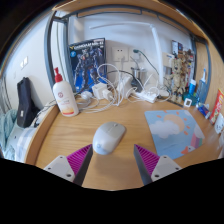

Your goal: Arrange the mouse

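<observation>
A white computer mouse (pixel 108 137) lies on the wooden desk (pixel 70 135), just ahead of my fingers and a little toward the left one. A light blue mouse pad (pixel 174 130) with a pale pattern lies to the right of the mouse. My gripper (pixel 112 162) is open, with bare desk between the magenta pads (pixel 80 158). The fingers hold nothing and do not touch the mouse.
A white bottle with a red cap (pixel 64 96) stands at the back left. A poster box (pixel 87 64) leans on the wall, with tangled cables and a white adapter (pixel 120 91) beside it. A figurine (pixel 180 72) and small bottles (pixel 193 92) stand at the back right.
</observation>
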### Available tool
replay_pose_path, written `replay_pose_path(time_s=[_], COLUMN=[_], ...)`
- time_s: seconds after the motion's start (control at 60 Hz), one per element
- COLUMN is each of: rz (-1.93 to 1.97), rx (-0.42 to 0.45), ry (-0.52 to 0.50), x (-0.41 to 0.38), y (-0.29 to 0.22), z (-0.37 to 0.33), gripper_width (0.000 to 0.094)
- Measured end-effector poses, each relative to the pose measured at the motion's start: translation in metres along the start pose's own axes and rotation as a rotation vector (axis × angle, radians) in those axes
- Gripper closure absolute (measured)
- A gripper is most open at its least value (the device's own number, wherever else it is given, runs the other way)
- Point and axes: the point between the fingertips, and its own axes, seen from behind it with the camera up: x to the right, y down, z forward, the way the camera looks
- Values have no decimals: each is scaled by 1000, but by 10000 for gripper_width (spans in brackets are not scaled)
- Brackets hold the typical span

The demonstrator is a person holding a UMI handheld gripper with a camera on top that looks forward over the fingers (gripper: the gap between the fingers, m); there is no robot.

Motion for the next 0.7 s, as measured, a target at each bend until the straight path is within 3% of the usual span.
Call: replay_pose_path(time_s=[0.267,0.533,0.7], rz=[-36,-84,-61], rx=[-30,-46,-33], ry=[23,39,56], x=[48,83,94], y=[-65,-115,-123], z=[12,-31,-40], gripper_width=[113,130,230])
